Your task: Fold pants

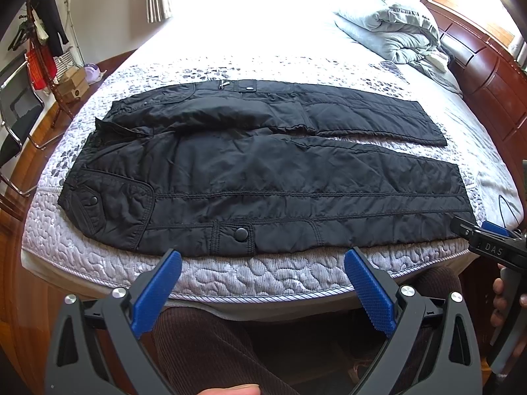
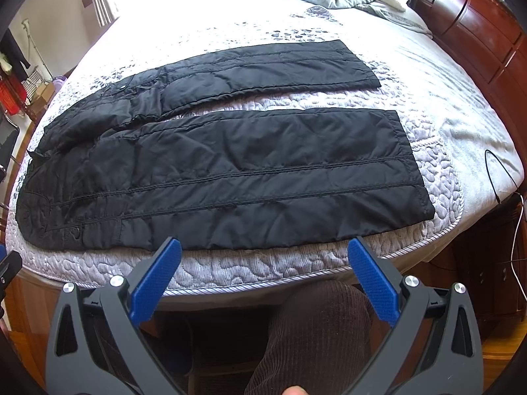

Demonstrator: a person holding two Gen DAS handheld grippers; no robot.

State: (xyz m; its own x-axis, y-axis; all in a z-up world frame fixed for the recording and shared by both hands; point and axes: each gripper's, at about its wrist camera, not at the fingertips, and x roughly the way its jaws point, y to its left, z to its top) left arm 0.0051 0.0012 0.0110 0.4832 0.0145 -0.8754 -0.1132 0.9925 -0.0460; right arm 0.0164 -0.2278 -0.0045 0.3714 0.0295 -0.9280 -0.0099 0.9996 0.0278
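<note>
Black quilted pants (image 1: 250, 171) lie spread flat on the bed, waist to the left, both legs running right, the near leg along the bed's front edge. They also show in the right wrist view (image 2: 230, 171). My left gripper (image 1: 263, 260) is open and empty, just in front of the near leg by its snap pocket. My right gripper (image 2: 263, 247) is open and empty, in front of the lower part of the near leg. The right gripper's body also shows at the right edge of the left wrist view (image 1: 490, 243).
The bed has a grey-and-white quilted cover (image 1: 263, 276). A crumpled grey duvet (image 1: 392, 26) lies at the far right by the wooden headboard (image 1: 487, 65). A black cable (image 2: 497, 174) lies on the bed's right edge. A chair and clothes rack (image 1: 39, 49) stand to the left. My knees are under the grippers.
</note>
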